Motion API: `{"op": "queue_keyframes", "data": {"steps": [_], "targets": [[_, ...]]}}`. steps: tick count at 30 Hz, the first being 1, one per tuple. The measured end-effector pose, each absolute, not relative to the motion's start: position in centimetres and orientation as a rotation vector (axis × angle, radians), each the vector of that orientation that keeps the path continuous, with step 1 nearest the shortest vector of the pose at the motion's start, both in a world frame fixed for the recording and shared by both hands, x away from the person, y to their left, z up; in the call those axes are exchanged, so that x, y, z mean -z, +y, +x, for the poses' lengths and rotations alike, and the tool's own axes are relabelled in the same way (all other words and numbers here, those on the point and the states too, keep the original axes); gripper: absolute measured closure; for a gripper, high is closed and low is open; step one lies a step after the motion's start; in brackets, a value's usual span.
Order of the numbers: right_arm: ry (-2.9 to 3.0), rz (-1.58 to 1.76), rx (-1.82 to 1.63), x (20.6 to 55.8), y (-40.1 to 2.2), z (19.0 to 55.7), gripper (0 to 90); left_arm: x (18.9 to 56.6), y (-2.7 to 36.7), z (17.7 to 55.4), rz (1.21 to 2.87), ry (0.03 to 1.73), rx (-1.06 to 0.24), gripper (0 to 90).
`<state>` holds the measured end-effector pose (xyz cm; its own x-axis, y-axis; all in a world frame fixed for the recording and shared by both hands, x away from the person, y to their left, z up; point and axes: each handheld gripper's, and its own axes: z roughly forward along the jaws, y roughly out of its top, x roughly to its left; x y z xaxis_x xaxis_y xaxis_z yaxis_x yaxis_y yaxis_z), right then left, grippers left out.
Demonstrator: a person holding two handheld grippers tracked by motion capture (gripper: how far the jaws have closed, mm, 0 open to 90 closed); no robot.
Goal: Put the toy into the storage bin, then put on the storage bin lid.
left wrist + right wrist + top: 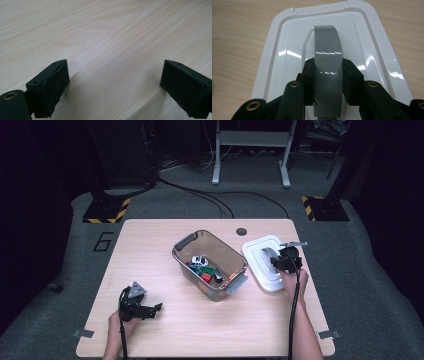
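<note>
Between the pads of the right gripper [328, 82] sits the grey handle [327, 53] of the white lid [274, 57]; both pads press on the handle's two sides, so the grip looks made. Lid lies flat on the table [150, 245], directly under that gripper, not lifted as far as the frames show. Off to the gripper's left, just beside the lid's near edge, stands the clear bin [186, 241] with grey latches, uncovered, holding a small white toy car [199, 261] and some red, green and dark pieces too small to name. Left gripper [112, 87] rests low over bare wood near the front left of the table, well apart from bin and lid; its jaws stand wide with nothing between them. Judgement: the toys appear to be already in the bin and the lid handle is secured, so roughly the first half is done. Remaining: raise the lid, carry it over the bin, seat it square on the rim, and probably close the latches, perhaps with the left gripper steadying the bin.
</note>
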<state>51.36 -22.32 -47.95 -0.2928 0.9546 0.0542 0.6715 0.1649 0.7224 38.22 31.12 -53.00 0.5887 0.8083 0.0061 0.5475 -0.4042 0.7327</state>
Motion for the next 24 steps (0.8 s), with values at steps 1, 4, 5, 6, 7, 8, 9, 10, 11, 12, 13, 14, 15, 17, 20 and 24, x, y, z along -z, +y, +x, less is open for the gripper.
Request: {"op": "queue_keyframes", "data": {"steps": [1, 4, 5, 6, 7, 8, 9, 10, 11, 12, 13, 14, 15, 17, 20, 24], "targets": [[2.037, 1.536, -0.915, 47.8, -22.3, 51.2, 67.2, 53.0, 31.1, 38.2, 2.108, 1.077, -0.47, 8.1], [2.045, 1.511, -0.917, 47.2, -22.2, 50.8, 67.3, 53.0, 31.1, 38.2, 2.107, 1.079, -0.469, 8.2], [2.047, 1.501, -0.926, 47.0, -22.2, 50.7, 67.2, 53.0, 31.1, 38.2, 2.108, 1.078, -0.47, 8.1], [2.045, 1.508, -0.928, 46.7, -22.1, 50.6, 67.3, 53.0, 31.1, 38.2, 2.11, 1.076, -0.471, 8.2], [2.055, 1.487, -0.921, 46.6, -22.2, 50.5, 67.3, 53.0, 31.1, 38.2, 2.108, 1.078, -0.47, 8.2], [2.053, 1.484, -0.924, 46.3, -22.2, 50.4, 67.3, 53.0, 31.1, 38.2, 2.11, 1.076, -0.471, 8.2], [2.053, 1.485, -0.922, 46.2, -22.2, 50.4, 67.3, 53.0, 31.1, 38.2, 2.112, 1.075, -0.471, 8.2], [2.051, 1.492, -0.925, 45.9, -22.2, 50.3, 67.3, 53.0, 31.1, 38.2, 2.112, 1.075, -0.472, 8.2], [2.054, 1.477, -0.931, 45.6, -22.4, 50.2, 67.3, 53.0, 31.1, 38.2, 2.108, 1.078, -0.47, 8.2], [2.053, 1.48, -0.938, 45.4, -22.4, 50.1, 67.3, 53.0, 31.1, 38.2, 2.112, 1.075, -0.472, 8.2], [2.055, 1.467, -0.939, 45.1, -22.5, 50.0, 67.3, 53.0, 31.1, 38.2, 2.111, 1.075, -0.472, 8.2], [2.055, 1.456, -0.941, 44.9, -22.5, 50.0, 67.3, 53.0, 31.1, 38.2, 2.112, 1.075, -0.472, 8.2], [2.059, 1.454, -0.941, 44.5, -22.6, 49.9, 67.3, 53.0, 31.1, 38.2, 2.112, 1.075, -0.472, 8.2], [2.061, 1.446, -0.945, 44.0, -22.6, 49.7, 67.3, 53.0, 31.1, 38.2, 2.113, 1.074, -0.472, 8.1], [2.062, 1.44, -0.956, 43.3, -22.8, 49.7, 67.3, 53.0, 31.1, 38.2, 2.111, 1.076, -0.471, 8.2], [2.068, 1.424, -0.954, 42.2, -22.9, 49.8, 67.3, 53.0, 31.1, 38.2, 2.113, 1.074, -0.471, 8.2]]}}
